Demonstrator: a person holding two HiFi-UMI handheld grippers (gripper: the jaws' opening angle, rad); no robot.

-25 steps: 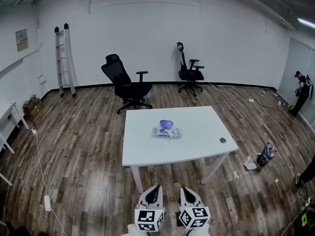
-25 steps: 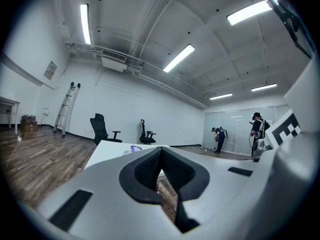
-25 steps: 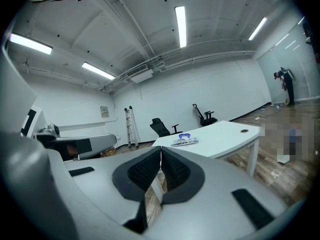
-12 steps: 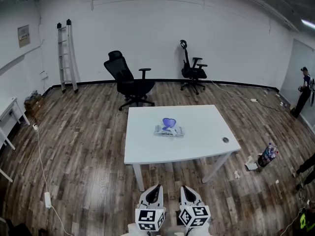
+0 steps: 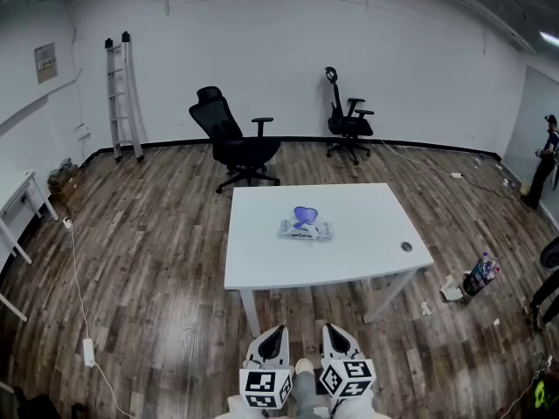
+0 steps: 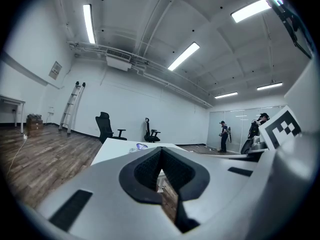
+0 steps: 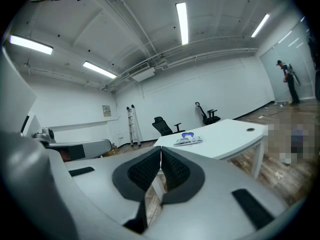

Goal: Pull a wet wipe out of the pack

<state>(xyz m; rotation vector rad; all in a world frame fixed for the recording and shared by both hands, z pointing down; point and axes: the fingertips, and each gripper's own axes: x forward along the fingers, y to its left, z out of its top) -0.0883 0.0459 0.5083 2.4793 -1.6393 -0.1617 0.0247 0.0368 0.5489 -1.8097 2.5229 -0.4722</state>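
Observation:
A flat wet wipe pack (image 5: 306,229) with a purple lid flipped up lies near the middle of a white table (image 5: 262,260). The pack also shows far off in the left gripper view (image 6: 141,146) and the right gripper view (image 7: 188,140). My left gripper (image 5: 271,344) and right gripper (image 5: 336,344) hang side by side at the bottom of the head view, well short of the table's near edge. Both are shut, their black pads (image 6: 172,170) (image 7: 145,170) pressed together with nothing between them.
Two black office chairs (image 5: 234,143) (image 5: 348,119) stand beyond the table, and a ladder (image 5: 120,94) leans on the back wall. Bottles and litter (image 5: 476,275) lie on the wood floor at right. A person (image 5: 546,157) stands at the far right. A cable (image 5: 77,278) runs along the left floor.
The view has shifted a little: the table and pack sit slightly lower and to the right in the head view. Both grippers stay shut in the same place.

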